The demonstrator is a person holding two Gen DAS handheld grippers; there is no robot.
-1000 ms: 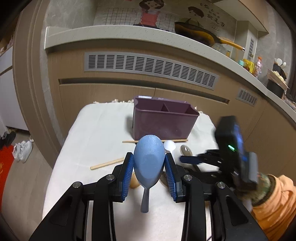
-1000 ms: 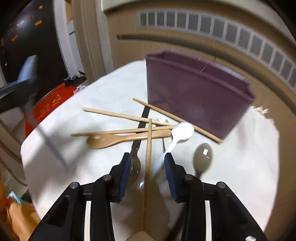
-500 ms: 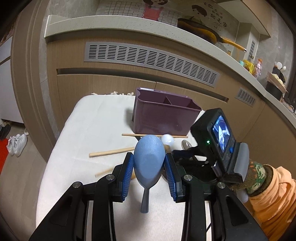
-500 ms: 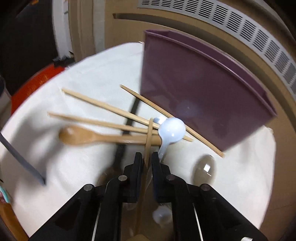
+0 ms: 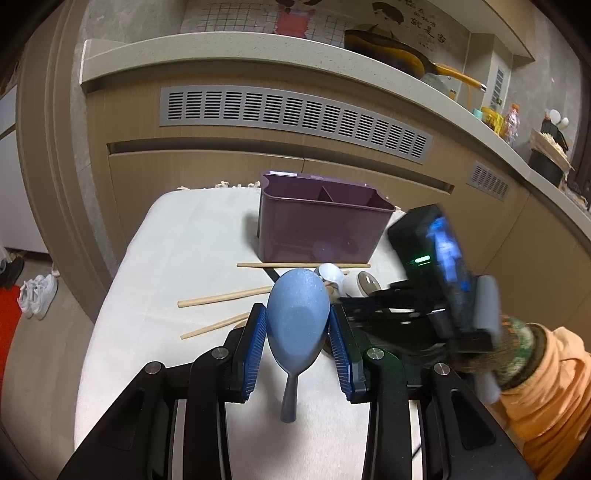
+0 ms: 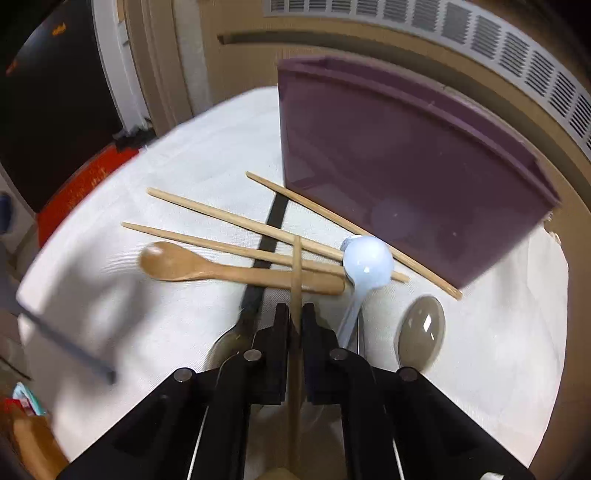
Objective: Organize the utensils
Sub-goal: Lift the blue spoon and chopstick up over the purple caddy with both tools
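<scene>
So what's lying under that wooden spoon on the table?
A black strip crosses beneath the wooden spoon, on the white cloth. Two chopsticks lie over its handle. The strip's near end is hidden behind the claw.

I see a kitchen under dim indoor light. A long curved counter (image 5: 258, 48) with a pale speckled stone top runs behind the work area; its front is wood-toned panelling (image 5: 192, 173) with a grey slatted vent grille (image 5: 295, 114) and a smaller grille (image 5: 487, 181) further right. On the counter I note a dark frying pan (image 5: 388, 50) with a yellow handle, some bottles (image 5: 511, 118) and a dark pot (image 5: 546, 166). The wall above carries cartoon posters (image 5: 295, 18). The low table is covered with a white cloth (image 5: 177, 258). The floor (image 5: 37, 350) is grey-beige; a pair of white shoes (image 5: 37, 295) sits beside a red mat (image 5: 7, 314) at the left.
</scene>
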